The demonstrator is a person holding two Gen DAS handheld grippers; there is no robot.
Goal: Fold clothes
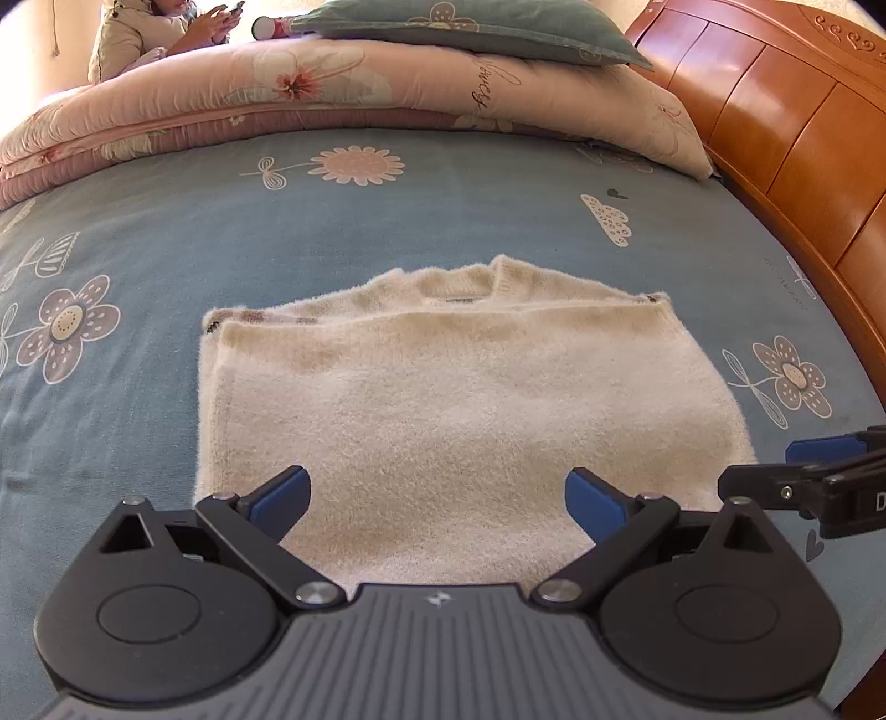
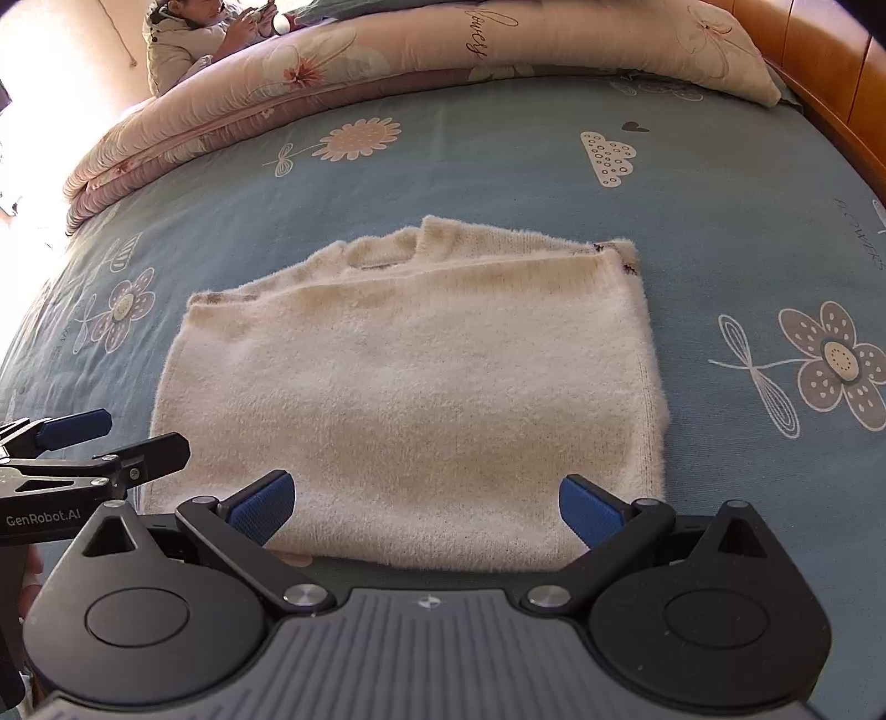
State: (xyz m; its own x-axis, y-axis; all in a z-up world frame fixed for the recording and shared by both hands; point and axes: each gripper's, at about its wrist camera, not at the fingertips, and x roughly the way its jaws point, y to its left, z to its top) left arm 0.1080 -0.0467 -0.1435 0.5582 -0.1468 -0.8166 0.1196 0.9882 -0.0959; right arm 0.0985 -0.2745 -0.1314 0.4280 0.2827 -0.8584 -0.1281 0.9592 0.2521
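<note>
A cream fuzzy sweater [image 1: 459,399] lies folded into a rectangle on the blue flowered bedsheet [image 1: 166,221], collar at the far edge. It also shows in the right wrist view [image 2: 410,387]. My left gripper [image 1: 437,498] is open and empty, just above the sweater's near edge. My right gripper [image 2: 426,509] is open and empty at the sweater's near edge. The right gripper shows at the right of the left wrist view [image 1: 803,471]; the left gripper shows at the left of the right wrist view [image 2: 99,437].
A folded pink floral quilt [image 1: 332,94] and a teal pillow [image 1: 470,27] lie along the far side of the bed. A wooden headboard [image 1: 786,122] runs along the right. A person [image 1: 160,33] sits beyond the quilt with a phone.
</note>
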